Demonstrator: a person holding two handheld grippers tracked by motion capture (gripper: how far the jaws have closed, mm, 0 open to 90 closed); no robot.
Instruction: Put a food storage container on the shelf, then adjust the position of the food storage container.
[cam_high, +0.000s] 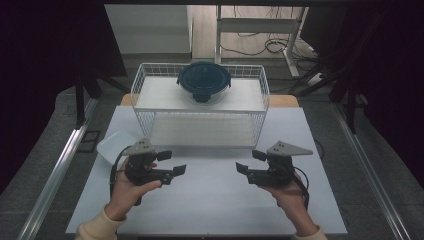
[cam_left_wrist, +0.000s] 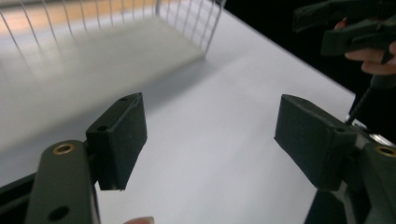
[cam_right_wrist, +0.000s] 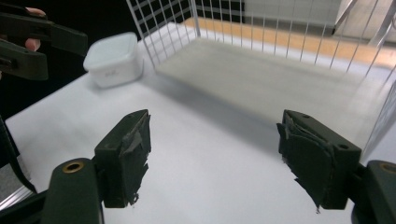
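A round glass container with a dark blue lid (cam_high: 204, 80) stands on the top shelf of a white wire rack (cam_high: 258, 125) at the back of the white table (cam_high: 210, 205). A white square tub (cam_high: 114, 145) (cam_right_wrist: 113, 58) sits to the left of the rack. My left gripper (cam_high: 172, 162) (cam_left_wrist: 212, 140) hovers over the table in front of the rack's left corner, open, with nothing between its jaws. My right gripper (cam_high: 251, 161) (cam_right_wrist: 212, 158) faces it from the right, also open and empty. Each is held in a hand.
The rack's lower shelf (cam_right_wrist: 261, 79) is bare, and its wire wall (cam_left_wrist: 196, 23) stands close ahead of both grippers. The other gripper shows far off in each gripper view (cam_left_wrist: 350, 28) (cam_right_wrist: 28, 42). Dark floor, metal rails and desk legs surround the table.
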